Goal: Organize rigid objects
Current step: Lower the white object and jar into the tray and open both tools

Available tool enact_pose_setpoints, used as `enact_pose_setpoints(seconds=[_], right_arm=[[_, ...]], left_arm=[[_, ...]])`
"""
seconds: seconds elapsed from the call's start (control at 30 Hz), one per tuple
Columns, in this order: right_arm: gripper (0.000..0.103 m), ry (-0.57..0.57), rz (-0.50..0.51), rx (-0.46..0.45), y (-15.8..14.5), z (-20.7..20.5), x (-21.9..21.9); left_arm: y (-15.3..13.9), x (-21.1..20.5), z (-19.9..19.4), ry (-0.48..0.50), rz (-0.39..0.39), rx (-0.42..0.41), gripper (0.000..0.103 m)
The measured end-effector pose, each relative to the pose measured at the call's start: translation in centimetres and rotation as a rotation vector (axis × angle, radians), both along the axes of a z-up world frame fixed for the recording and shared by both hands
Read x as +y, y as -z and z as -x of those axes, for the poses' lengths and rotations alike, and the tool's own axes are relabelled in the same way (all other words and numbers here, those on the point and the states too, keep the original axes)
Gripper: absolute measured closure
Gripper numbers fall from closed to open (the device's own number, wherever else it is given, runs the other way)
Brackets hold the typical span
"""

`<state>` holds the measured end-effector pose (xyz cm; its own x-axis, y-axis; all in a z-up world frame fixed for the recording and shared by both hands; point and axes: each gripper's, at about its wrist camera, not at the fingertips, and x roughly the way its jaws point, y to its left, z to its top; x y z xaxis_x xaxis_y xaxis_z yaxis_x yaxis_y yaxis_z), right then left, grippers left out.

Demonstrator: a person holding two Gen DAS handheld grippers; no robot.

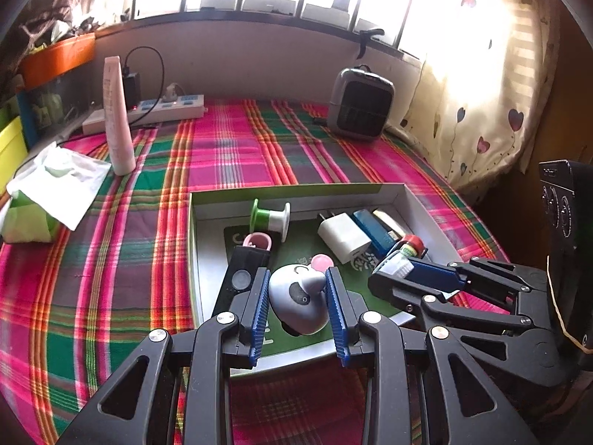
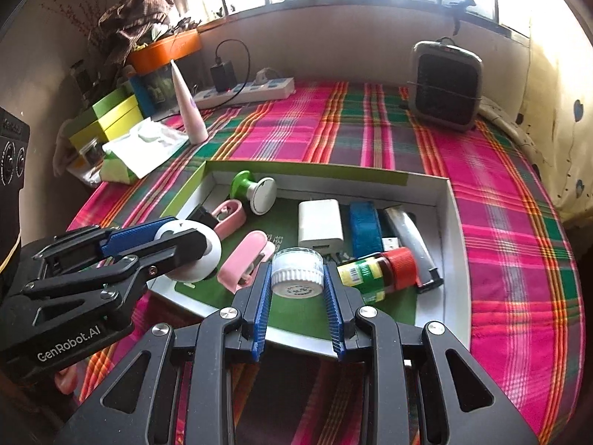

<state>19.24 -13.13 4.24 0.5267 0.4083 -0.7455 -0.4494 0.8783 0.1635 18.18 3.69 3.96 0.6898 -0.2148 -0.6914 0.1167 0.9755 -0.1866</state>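
Observation:
A shallow green-lined box (image 1: 296,190) (image 2: 450,200) lies on the plaid cloth. My left gripper (image 1: 298,278) is shut on a white panda-faced toy (image 1: 296,296) just above the box's near part; the toy also shows in the right wrist view (image 2: 192,256). My right gripper (image 2: 296,272) is shut on a small clear jar with a white ribbed cap (image 2: 296,272) (image 1: 394,265) over the box's near right. In the box lie a green spool (image 1: 268,218), a white charger (image 1: 343,236), a blue block (image 2: 365,228), a silver lighter (image 2: 411,237), a red-capped bottle (image 2: 378,270), a pink clip (image 2: 242,259) and a black device (image 1: 242,270).
A pink tube (image 1: 118,118) stands at the back left beside a tissue pack (image 1: 48,189) and a power strip (image 1: 148,113). A small grey heater (image 1: 361,105) stands at the back right. Coloured boxes (image 2: 111,118) are stacked at the left. A curtain (image 1: 481,92) hangs on the right.

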Motion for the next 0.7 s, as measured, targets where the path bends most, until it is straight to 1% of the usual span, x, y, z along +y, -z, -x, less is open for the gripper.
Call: enact_pose_setpoints(seconds=[0.37, 0.7], right_arm=[[0.074, -0.014, 0.031, 0.025, 1.4, -0.6, 0.4], [0.074, -0.017, 0.089, -0.006, 1.6, -0.6, 0.8]], left_arm=[[0.7, -0.3, -0.5, 0.003, -0.017, 0.008, 0.074], [0.8, -0.7, -0.6, 0.005, -0.034, 0.002, 0.074]])
